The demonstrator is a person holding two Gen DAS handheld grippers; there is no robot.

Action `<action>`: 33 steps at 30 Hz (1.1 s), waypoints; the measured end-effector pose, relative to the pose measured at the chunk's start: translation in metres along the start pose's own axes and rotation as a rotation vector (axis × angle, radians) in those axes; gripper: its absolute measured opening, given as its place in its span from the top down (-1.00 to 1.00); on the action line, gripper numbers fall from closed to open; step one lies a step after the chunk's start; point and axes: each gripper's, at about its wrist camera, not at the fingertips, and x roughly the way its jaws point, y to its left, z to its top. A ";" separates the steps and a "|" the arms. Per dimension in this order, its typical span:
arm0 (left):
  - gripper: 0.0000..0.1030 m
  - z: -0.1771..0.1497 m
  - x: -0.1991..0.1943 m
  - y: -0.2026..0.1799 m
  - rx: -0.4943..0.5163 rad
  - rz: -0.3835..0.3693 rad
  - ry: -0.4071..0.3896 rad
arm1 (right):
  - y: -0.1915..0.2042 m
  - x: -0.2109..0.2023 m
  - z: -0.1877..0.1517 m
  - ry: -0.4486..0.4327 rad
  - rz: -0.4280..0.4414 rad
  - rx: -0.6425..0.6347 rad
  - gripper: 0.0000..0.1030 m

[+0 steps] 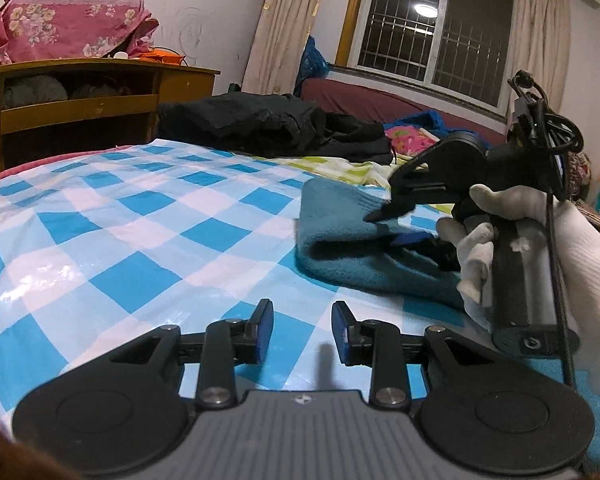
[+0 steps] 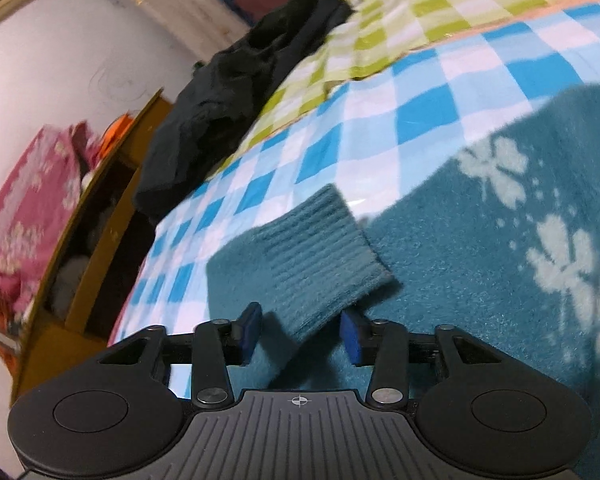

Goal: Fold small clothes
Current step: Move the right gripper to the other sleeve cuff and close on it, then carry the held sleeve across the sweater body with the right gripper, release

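Observation:
A small teal sweater (image 2: pixel 480 240) with pale flower prints lies on the blue-and-white checked sheet (image 2: pixel 380 120). Its ribbed sleeve cuff (image 2: pixel 320 268) is folded across the body. My right gripper (image 2: pixel 300 336) is open, its blue pads either side of the cuff's end, just above the sweater. In the left wrist view the sweater (image 1: pixel 348 236) lies at the right, partly folded, with the right gripper (image 1: pixel 412 220) and a white-gloved hand (image 1: pixel 540 248) over it. My left gripper (image 1: pixel 302 330) is open and empty, low over the sheet, left of the sweater.
A black garment pile (image 1: pixel 276 124) lies at the far side of the bed, beside a green checked sheet (image 2: pixel 420 12). A wooden cabinet (image 1: pixel 80 100) with a pink floral bundle (image 1: pixel 72 16) stands at the left. A window (image 1: pixel 436 28) and curtains are behind.

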 end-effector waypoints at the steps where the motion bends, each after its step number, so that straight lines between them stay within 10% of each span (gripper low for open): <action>1: 0.27 0.000 0.000 0.000 0.000 -0.002 0.000 | -0.001 0.001 0.001 -0.009 -0.006 0.012 0.64; 14: 0.26 -0.005 -0.009 -0.021 0.066 -0.041 -0.018 | -0.007 -0.096 0.039 -0.207 -0.030 -0.132 0.83; 33: 0.02 0.008 -0.011 -0.161 0.359 -0.229 -0.051 | -0.158 -0.288 0.073 -0.492 -0.254 -0.028 0.84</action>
